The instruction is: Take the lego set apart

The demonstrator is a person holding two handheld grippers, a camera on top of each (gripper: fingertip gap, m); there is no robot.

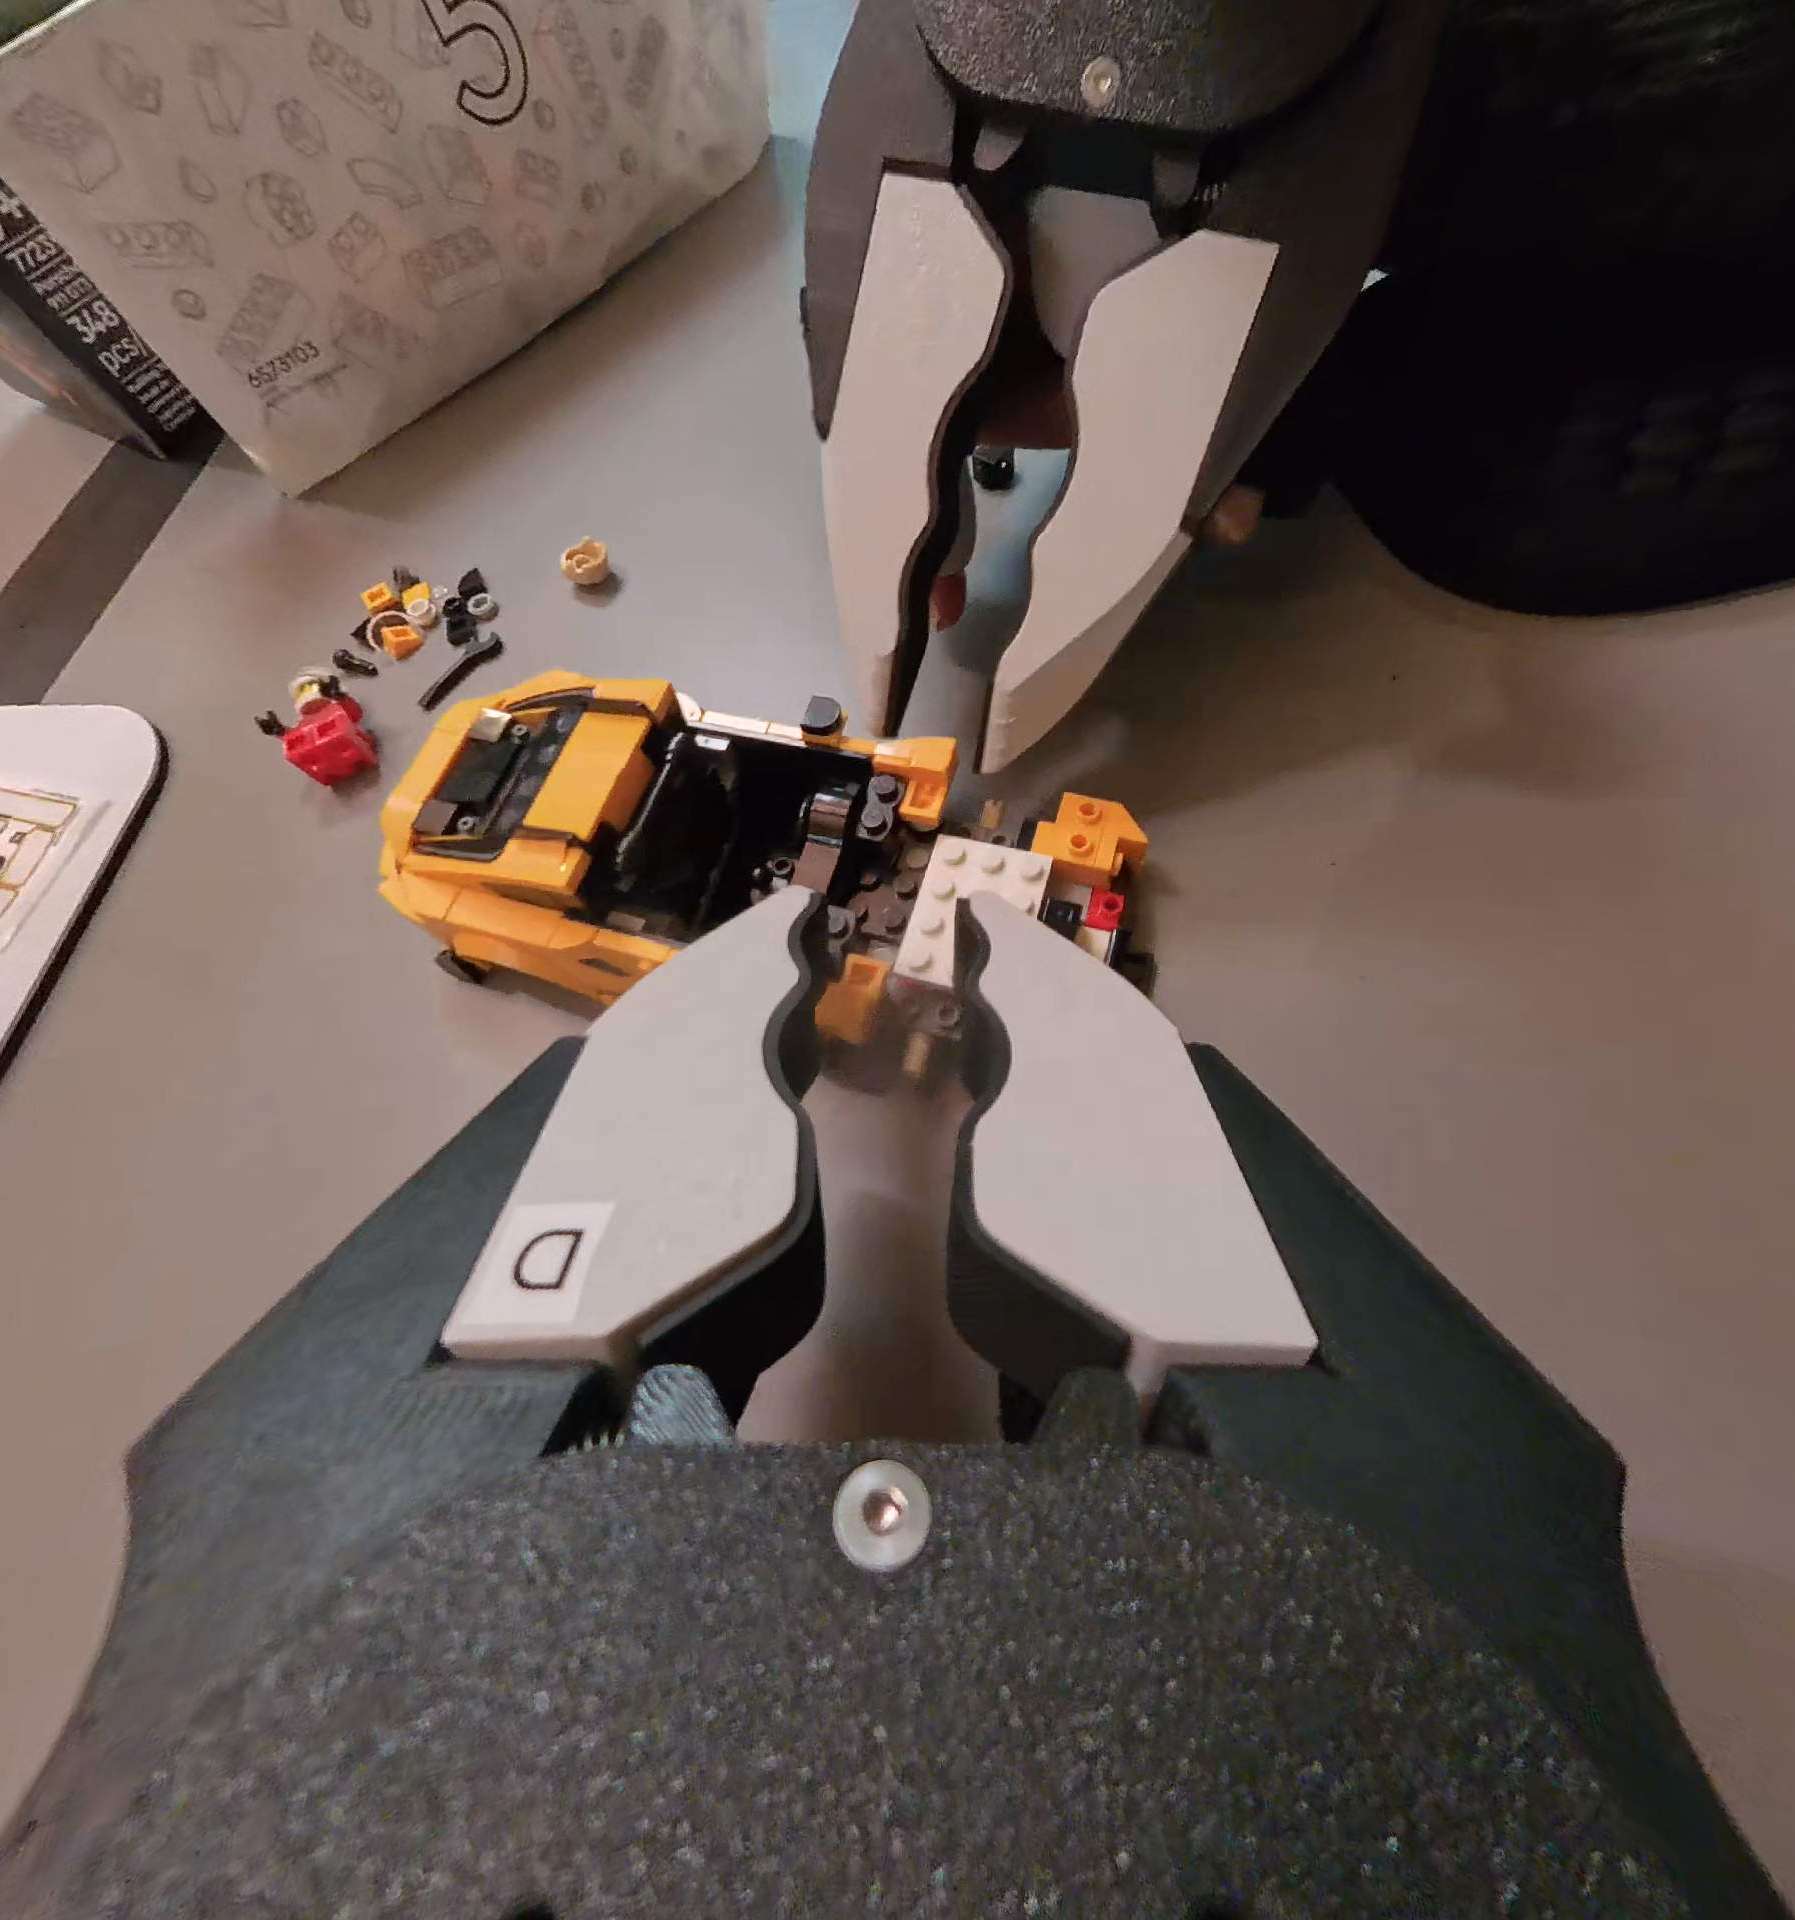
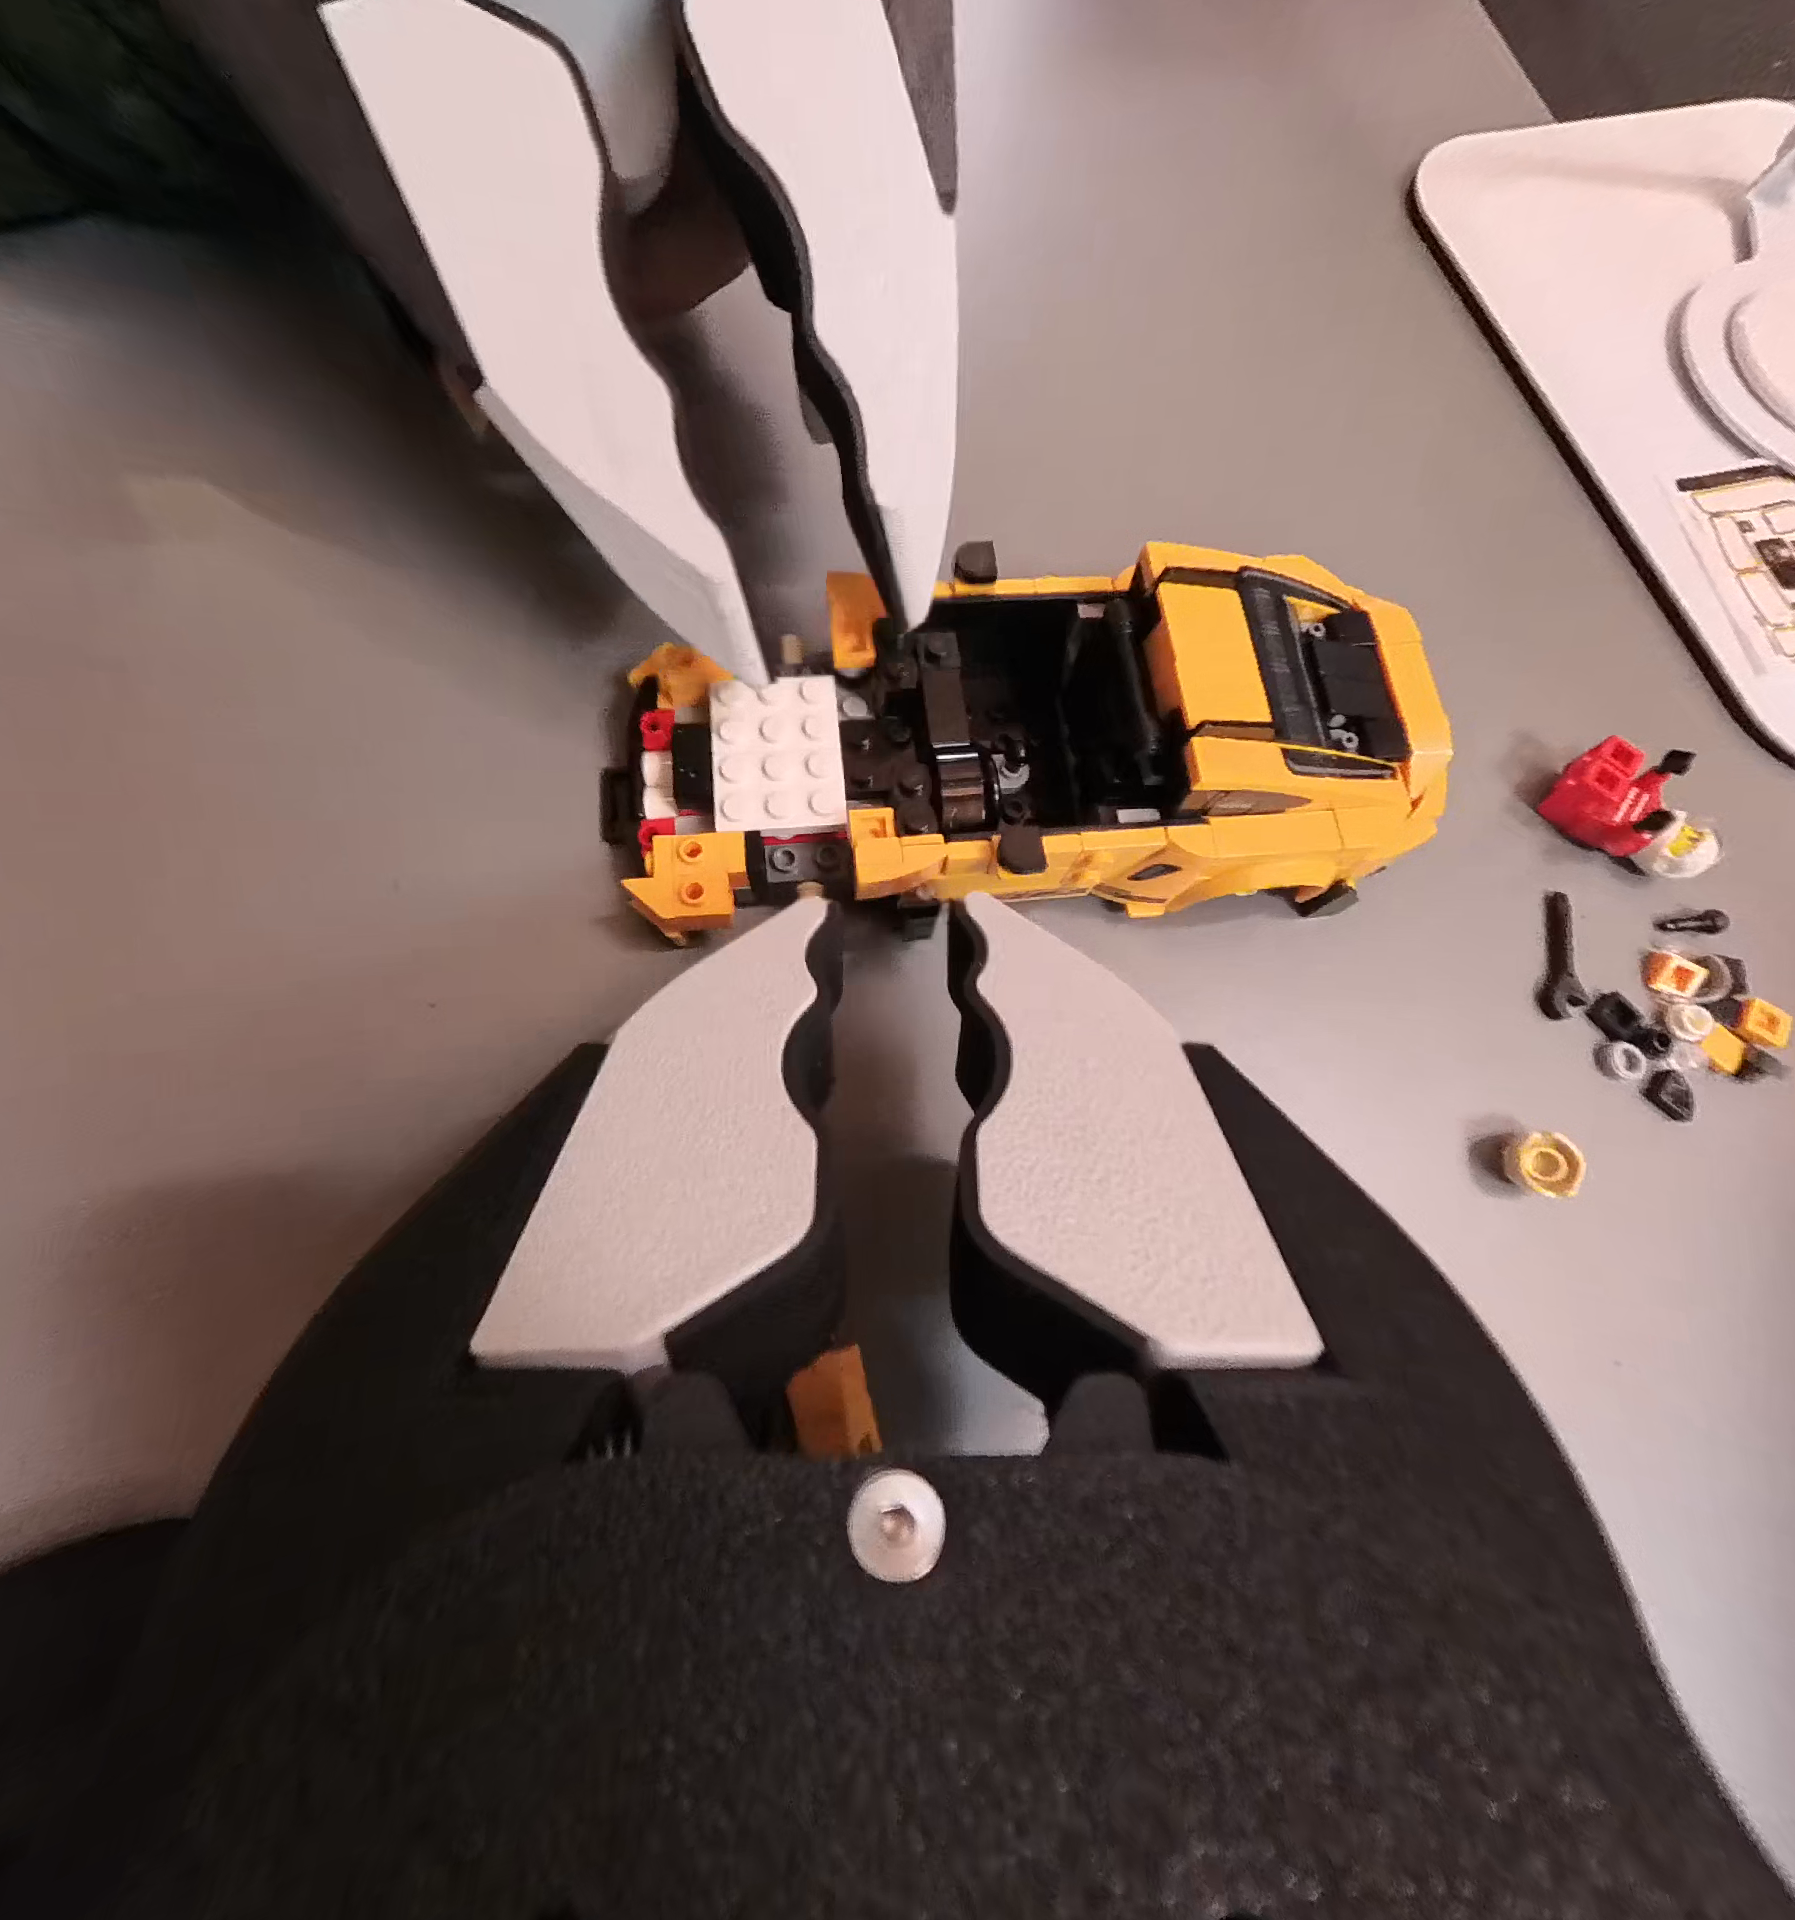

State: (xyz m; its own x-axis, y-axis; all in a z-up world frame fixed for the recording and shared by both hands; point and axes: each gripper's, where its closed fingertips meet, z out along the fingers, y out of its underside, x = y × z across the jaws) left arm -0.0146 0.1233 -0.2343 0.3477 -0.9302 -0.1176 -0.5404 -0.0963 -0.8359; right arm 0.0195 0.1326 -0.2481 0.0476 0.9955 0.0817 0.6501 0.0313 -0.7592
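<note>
A yellow-orange lego car (image 1: 519, 831) lies on the grey table with its roof off and the black interior exposed. A white studded plate (image 1: 976, 873) sits on its stripped front end. My left gripper (image 1: 888, 914) is open, and its tips straddle the front corner beside the white plate. It enters the right wrist view (image 2: 820, 644) from the top. My right gripper (image 2: 891, 920) is open and empty, with its tips just short of the car's (image 2: 1236, 748) other side, by the white plate (image 2: 779, 758). It also shows in the left wrist view (image 1: 950, 732).
Small loose pieces (image 2: 1682, 1018), a red lump of bricks (image 2: 1610, 800) and a round tan piece (image 2: 1542, 1164) lie beside the car's rear. A white tray (image 2: 1599, 312) holds a sticker sheet and a glass. A white paper bag (image 1: 353, 208) and a black box (image 1: 41, 312) stand behind. An orange piece (image 2: 833, 1403) shows under my right gripper. Across from one pair of fingers to the other is roughly 5 centimeters.
</note>
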